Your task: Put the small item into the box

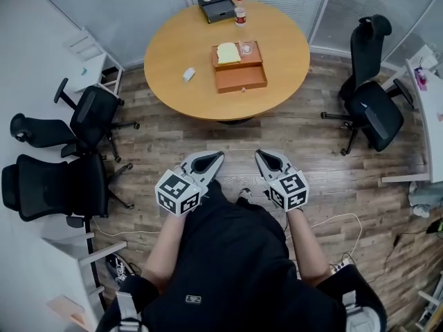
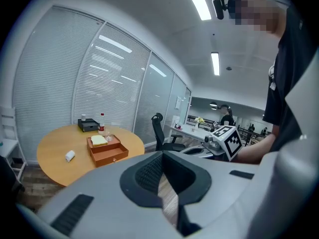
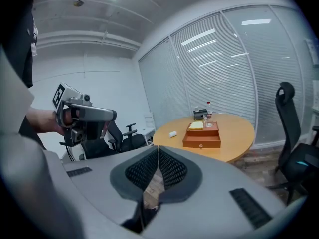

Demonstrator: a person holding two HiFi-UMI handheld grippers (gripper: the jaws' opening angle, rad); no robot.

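Observation:
The small white item (image 1: pixel 188 74) lies on the round wooden table (image 1: pixel 173 47), just left of the orange box (image 1: pixel 239 66). The box holds a yellow pad (image 1: pixel 228 52) on top, and its lower drawer is pulled out. Both grippers hang over the wooden floor close to the person's body, well short of the table. My left gripper (image 1: pixel 219 156) is shut with nothing in it, and so is my right gripper (image 1: pixel 259 154). The left gripper view shows the item (image 2: pixel 70 156) and box (image 2: pixel 106 150) far beyond the closed tips (image 2: pixel 162 156). The right gripper view shows the same item (image 3: pixel 173 134) and box (image 3: pixel 202 135) past its tips (image 3: pixel 158 148).
A black tray (image 1: pixel 216 7), a bottle (image 1: pixel 240 12) and a glass (image 1: pixel 246 48) stand at the table's far side. Black office chairs stand at the left (image 1: pixel 76 137) and right (image 1: pixel 370 95). White cables (image 1: pixel 339 220) trail on the floor near the person.

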